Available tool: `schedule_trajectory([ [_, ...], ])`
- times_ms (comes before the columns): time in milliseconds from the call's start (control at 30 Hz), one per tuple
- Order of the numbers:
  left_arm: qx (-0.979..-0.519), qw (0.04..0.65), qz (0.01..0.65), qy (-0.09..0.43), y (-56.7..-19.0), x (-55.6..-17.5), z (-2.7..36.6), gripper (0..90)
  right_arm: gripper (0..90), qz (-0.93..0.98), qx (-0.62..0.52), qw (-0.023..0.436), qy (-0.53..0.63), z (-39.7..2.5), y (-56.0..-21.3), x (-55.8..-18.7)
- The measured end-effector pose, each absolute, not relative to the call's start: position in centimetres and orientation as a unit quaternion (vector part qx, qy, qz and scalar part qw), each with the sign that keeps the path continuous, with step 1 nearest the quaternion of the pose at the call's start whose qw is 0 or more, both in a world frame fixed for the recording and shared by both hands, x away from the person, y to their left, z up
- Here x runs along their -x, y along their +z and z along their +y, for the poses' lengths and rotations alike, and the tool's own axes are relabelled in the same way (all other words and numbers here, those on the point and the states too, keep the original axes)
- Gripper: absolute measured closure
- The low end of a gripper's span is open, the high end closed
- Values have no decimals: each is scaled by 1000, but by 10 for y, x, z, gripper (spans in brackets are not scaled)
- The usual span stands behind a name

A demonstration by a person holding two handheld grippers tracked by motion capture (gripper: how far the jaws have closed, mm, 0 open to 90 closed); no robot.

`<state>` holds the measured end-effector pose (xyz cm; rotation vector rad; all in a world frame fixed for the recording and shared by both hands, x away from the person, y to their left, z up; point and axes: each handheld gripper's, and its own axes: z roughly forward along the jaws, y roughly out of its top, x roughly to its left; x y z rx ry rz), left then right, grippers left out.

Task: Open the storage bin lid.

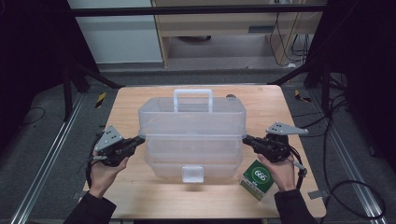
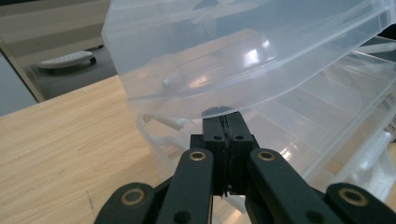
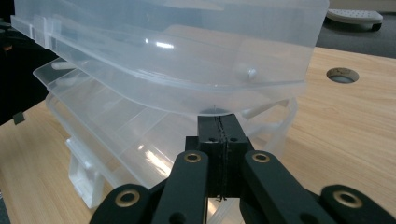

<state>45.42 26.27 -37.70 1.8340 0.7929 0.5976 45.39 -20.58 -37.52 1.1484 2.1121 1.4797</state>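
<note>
Both hand-held grippers, left (image 1: pixel 138 138) and right (image 1: pixel 246 138), are pressing their jaws together under the end lips of the clear plastic box (image 1: pixel 192 133) between them; light, slippery, flexing, so support it evenly.

We list the hidden parts. Clear tiered box (image 2: pixel 243 51): cut off by the top and right frame edges in the left gripper view; contents unreadable to us through hazy plastic. Green carton (image 1: pixel 256 179), lower right of the high view: partly covered by the right hand (image 1: pixel 283 171); small print illegible. Tabletop (image 1: pixel 140 196): near edge cropped at the frame's bottom.
</note>
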Motion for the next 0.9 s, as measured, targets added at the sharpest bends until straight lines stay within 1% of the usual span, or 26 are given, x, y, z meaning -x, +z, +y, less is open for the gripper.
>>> schedule_trajectory([
  [333, -755, 506, 331, 253, -376, -460, 260, 886, 900, 743, -390, 161, 520, -205, -370, -457],
  [433, -755, 500, 334, 262, -377, -459, 260, 861, 900, 743, -390, 159, 521, -205, -370, -457],
  [533, -754, 489, 346, 268, -381, -460, 264, 773, 900, 744, -389, 159, 520, -204, -370, -457],
  [600, -749, 488, 355, 274, -383, -461, 269, 755, 900, 745, -388, 158, 519, -204, -371, -457],
  [633, -747, 486, 357, 282, -382, -463, 271, 703, 900, 746, -388, 157, 518, -203, -371, -456],
  [667, -747, 486, 357, 282, -382, -463, 271, 680, 900, 746, -388, 157, 518, -203, -371, -456],
  [700, -746, 485, 355, 287, -382, -464, 270, 680, 900, 746, -388, 156, 518, -203, -372, -456],
  [733, -746, 486, 353, 287, -382, -464, 269, 640, 900, 747, -388, 156, 517, -203, -372, -456],
  [900, -749, 486, 341, 295, -381, -468, 260, 583, 900, 747, -388, 156, 517, -203, -372, -456],
])
